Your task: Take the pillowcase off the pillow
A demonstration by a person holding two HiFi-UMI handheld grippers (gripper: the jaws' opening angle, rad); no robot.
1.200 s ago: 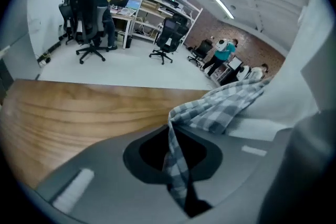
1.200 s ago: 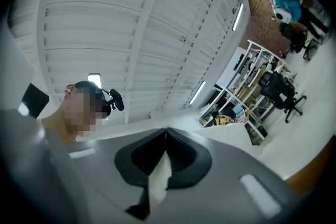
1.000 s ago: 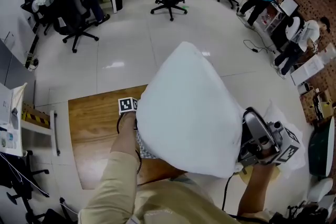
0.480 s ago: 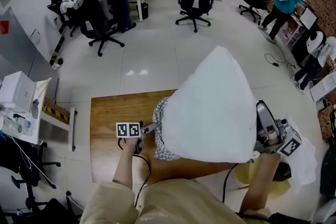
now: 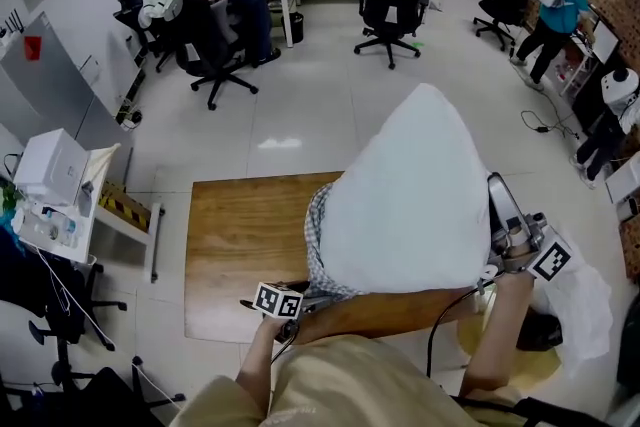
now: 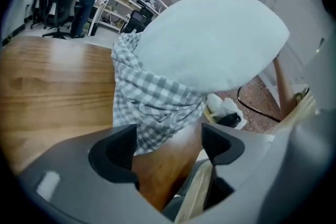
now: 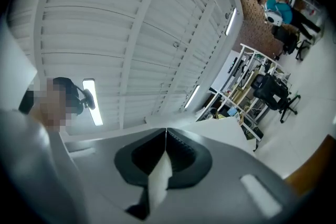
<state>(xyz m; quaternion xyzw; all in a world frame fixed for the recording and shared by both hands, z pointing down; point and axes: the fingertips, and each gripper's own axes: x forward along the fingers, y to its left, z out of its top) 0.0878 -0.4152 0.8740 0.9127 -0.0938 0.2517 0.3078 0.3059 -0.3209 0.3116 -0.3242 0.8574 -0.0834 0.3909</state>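
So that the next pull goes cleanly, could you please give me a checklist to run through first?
1. Right gripper shut on the pillow: ok, white fabric is pinched between its jaws.
2. Left gripper free to grab: ok, its jaws have just been opening and pinch nothing.
3. Pillowcase in front of the left gripper: ok, the check cloth hangs just ahead of the jaws.
4. Pillowcase off the pillow: not ok, it is bunched round the lower end.
5. Cloth clear of the table: cannot tell.
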